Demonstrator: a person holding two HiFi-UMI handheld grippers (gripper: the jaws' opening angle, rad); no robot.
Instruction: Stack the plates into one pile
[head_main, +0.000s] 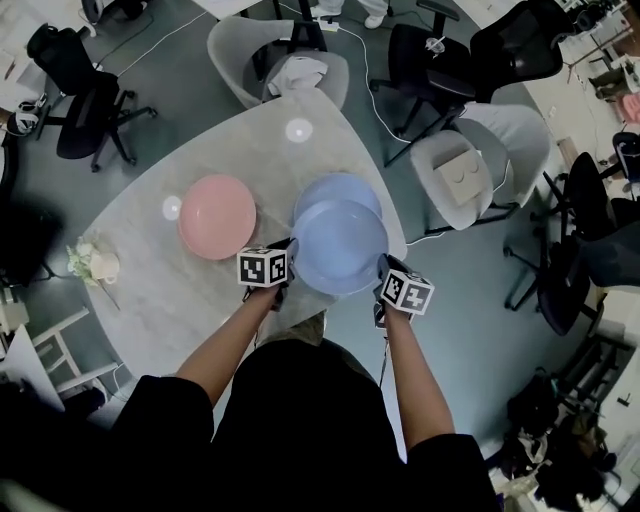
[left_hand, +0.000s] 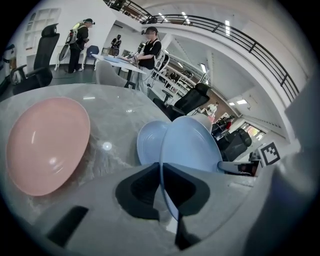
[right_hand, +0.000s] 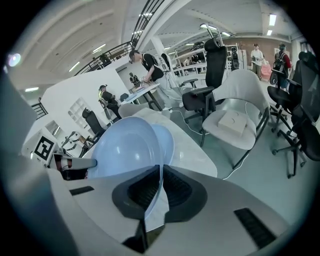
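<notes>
Marble table (head_main: 230, 140); flowers (head_main: 92, 262) at left edge; box (head_main: 460, 178) on chair (head_main: 512, 140).

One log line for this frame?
left gripper: shut on held blue plate; right gripper: same plate; second blue plate: on table; pink plate: on table

From my remote seat I saw a pale, marble-patterned bench with rounded corners (head_main: 170, 310) standing on a smooth grey-green floor (head_main: 460, 300). Two light grey shell chairs sat along its far side, one at the far end (head_main: 235, 50) and one to the right (head_main: 500, 135). Black wheeled office chairs stood further off, at the left (head_main: 85, 95) and upper right (head_main: 425, 65), with a thin white cable (head_main: 366, 62) trailing over the floor. In the left gripper view I made out a white wall (left_hand: 102, 22) and a curved black-railed balcony (left_hand: 235, 32). The right gripper view showed bright ceiling strip lights (right_hand: 272, 20).
</notes>
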